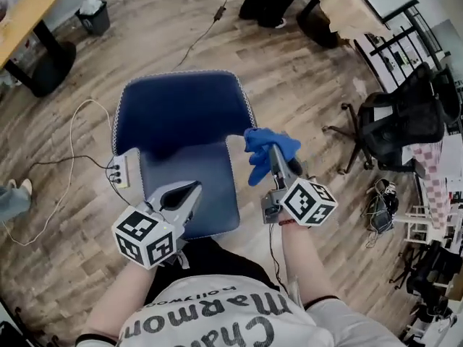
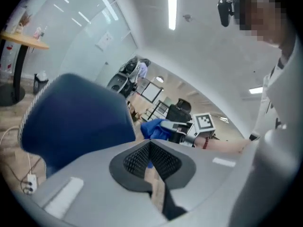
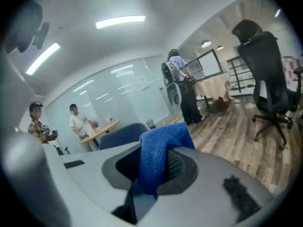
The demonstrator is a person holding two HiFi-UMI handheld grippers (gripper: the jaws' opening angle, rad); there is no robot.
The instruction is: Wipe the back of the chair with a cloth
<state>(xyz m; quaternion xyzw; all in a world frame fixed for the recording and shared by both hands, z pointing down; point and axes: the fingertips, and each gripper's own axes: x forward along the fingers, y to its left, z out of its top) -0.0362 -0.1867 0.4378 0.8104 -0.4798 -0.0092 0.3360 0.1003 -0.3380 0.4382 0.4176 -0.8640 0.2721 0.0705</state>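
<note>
**Positioning the Cloth Ahead of the First Wipe**

Status: the right gripper (image 1: 275, 152) has its fingers clenched on the blue cloth (image 1: 264, 144). One fold passes between the pads and the rest bunches above the tips. The cloth hangs over the seat's right edge, near the back of the chair (image 1: 181, 110) but apart from it. No view shows contact with the backrest, so wiping is judged not yet started and the whole back remains to be covered.

The left gripper (image 1: 194, 191) hovers over the front of the seat. Its fingers are closed together on nothing, with only a thin slit between them, and it does not touch the chair.

Remaining work, as a judgement: carry the cloth forward to the padded back, press it flat, and pass it across the face and the piped rim.

Surroundings: a power strip (image 1: 121, 170) sits just beside the seat's left edge, and its cable (image 1: 72, 132) loops away over the wooden floor. A black office chair (image 1: 405, 118) stands well apart to the right. A waste bin (image 1: 94, 16) stands far off to the left.

Obstructions: nothing lies between the cloth and the backrest. The bunched cloth offers little flat area, and the cable may snag a foot.
</note>
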